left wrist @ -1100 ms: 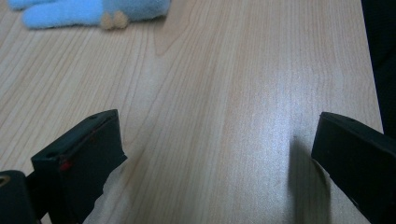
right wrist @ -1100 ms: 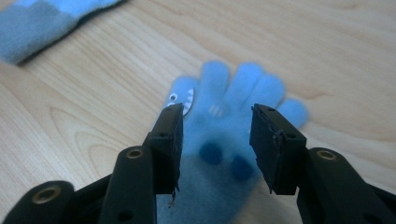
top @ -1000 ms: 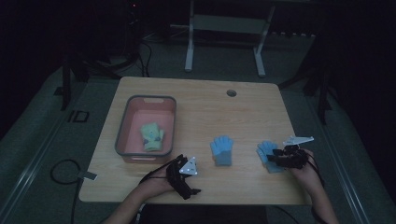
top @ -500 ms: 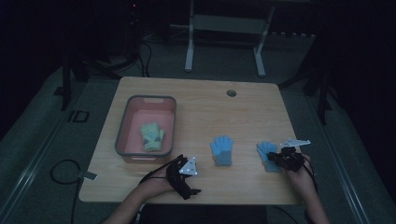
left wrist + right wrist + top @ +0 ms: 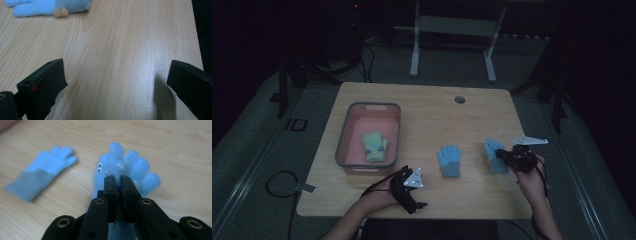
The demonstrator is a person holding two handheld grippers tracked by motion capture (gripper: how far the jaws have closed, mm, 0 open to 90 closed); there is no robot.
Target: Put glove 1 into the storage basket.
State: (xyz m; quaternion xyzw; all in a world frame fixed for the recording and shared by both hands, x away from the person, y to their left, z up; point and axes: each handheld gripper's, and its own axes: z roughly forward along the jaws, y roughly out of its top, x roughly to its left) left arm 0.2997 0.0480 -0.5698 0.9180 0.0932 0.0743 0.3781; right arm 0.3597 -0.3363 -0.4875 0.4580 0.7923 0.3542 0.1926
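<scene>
One green glove (image 5: 375,146) already in the pink bin (image 5: 343,131); two blue ones left on the tabletop (image 5: 427,115), so approx a third done, I'd judge. Right gripper (image 5: 118,181) pinched on the right-hand blue glove (image 5: 140,167). Left gripper (image 5: 112,77) wide, empty, near front edge. Middle blue glove (image 5: 449,160) untouched.

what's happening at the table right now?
A person works two handheld tools over a wooden table. The right tool is shut on a blue glove near the table's right side. A second blue glove lies flat mid-table. The left tool rests open near the front edge, holding nothing. A green glove sits in the pink bin.
</scene>
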